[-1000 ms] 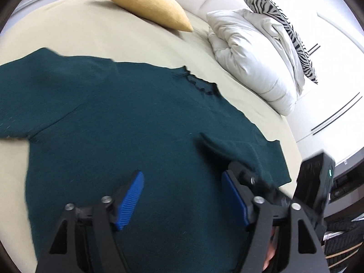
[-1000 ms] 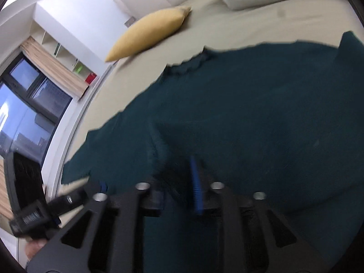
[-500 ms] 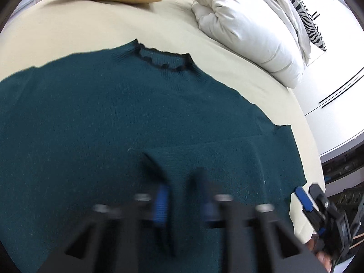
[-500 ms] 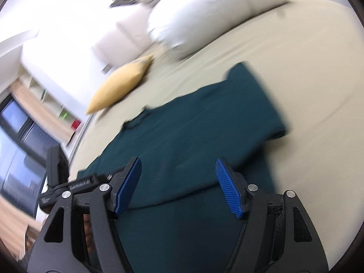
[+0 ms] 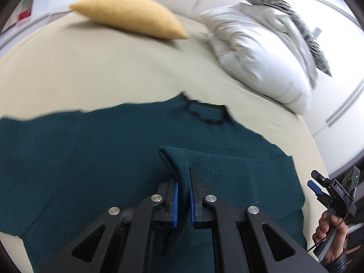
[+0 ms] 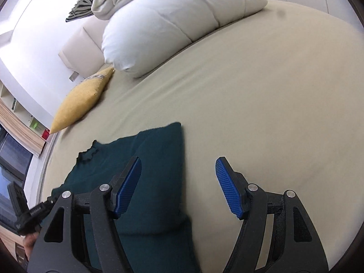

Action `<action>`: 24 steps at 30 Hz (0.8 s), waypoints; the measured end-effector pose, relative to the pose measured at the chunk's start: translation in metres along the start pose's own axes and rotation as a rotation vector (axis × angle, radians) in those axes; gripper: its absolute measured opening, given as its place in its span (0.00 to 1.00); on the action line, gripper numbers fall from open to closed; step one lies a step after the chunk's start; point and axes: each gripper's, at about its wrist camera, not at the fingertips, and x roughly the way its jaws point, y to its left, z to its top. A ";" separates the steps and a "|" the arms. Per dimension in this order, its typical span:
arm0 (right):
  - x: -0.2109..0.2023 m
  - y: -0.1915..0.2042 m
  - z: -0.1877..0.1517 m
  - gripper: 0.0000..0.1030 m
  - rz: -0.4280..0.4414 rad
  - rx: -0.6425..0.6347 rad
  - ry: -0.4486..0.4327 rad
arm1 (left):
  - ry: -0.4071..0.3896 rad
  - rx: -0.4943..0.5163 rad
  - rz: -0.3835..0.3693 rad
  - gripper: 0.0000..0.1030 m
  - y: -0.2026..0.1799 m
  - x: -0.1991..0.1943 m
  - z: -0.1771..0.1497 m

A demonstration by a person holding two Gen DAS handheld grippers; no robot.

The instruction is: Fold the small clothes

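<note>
A dark teal knit sweater [image 5: 95, 159] lies spread on the beige bed [image 5: 91, 72], its frilled neckline [image 5: 204, 113] toward the pillows. Its right sleeve is folded inward across the body. My left gripper [image 5: 182, 190] is shut on the cuff of that folded sleeve [image 5: 179, 166]. My right gripper [image 6: 179, 184] is open and empty, hovering at the sweater's right edge [image 6: 163, 159], one finger over the fabric and the other over bare sheet. It also shows at the right edge of the left wrist view [image 5: 318, 186].
A yellow cushion [image 5: 129, 20] and a white duvet bundle [image 5: 261, 52] with a zebra-print pillow [image 5: 284, 6] lie at the head of the bed. Bare sheet [image 6: 273, 102] stretches right of the sweater. A window [image 6: 11, 159] is at the far left.
My right gripper let go of the sleeve, opened and drew off to the sweater's right edge. My left gripper closed on the folded sleeve's cuff.
</note>
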 end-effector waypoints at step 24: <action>0.087 0.008 0.008 0.05 -0.042 -0.067 0.103 | -0.015 0.043 0.010 0.09 0.015 0.032 0.003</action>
